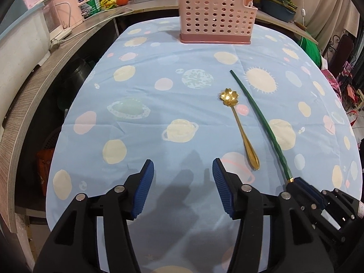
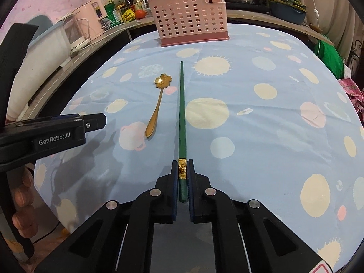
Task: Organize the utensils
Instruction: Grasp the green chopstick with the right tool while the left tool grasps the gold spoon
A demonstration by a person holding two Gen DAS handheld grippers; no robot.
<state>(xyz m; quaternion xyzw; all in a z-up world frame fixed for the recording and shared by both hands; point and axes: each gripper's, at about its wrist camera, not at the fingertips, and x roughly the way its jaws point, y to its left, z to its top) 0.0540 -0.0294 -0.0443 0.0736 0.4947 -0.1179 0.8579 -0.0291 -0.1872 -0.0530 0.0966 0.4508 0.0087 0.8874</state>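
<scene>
Chopstick [image 2: 182,104] lies on the tabletop [image 2: 261,136], and I have my right gripper [image 2: 182,177] clamped on its gold-banded end so the long shaft points toward the pink caddy [image 2: 188,20]. My left gripper [image 1: 183,182] stands empty, jaws apart, just short of the gold spoon [image 1: 242,129], probably my next pick.

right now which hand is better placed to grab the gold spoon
Left. The left claw is open and empty, just short of the spoon handle. The right claw is already shut on the green chopstick.
</scene>
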